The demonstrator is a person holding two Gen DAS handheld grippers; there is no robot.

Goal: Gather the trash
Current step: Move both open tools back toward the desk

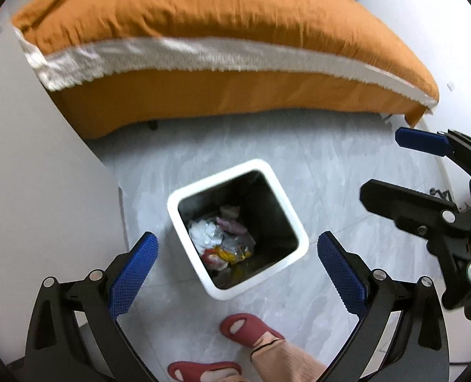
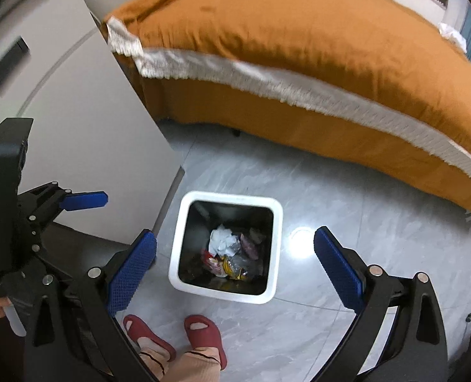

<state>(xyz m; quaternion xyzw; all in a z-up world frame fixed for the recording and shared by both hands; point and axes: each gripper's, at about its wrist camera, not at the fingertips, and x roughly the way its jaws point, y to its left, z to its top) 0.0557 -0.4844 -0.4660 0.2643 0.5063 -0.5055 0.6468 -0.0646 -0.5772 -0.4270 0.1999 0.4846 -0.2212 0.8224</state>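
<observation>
A white square bin (image 1: 294,219) with a dark inside stands on the grey floor; it also shows in the right wrist view (image 2: 278,222). Crumpled white paper, clear plastic and red-yellow wrappers (image 1: 222,242) lie at its bottom, as the right wrist view (image 2: 232,254) also shows. My left gripper (image 1: 235,273) is open and empty above the bin's near edge. My right gripper (image 2: 235,267) is open and empty above the bin; it appears at the right of the left wrist view (image 1: 391,165).
An orange bed (image 1: 219,31) with a white fringed sheet runs across the back. A pale cabinet (image 2: 76,127) stands left of the bin. The person's feet in red slippers (image 2: 200,334) stand just in front of the bin on the marble-look floor (image 2: 362,197).
</observation>
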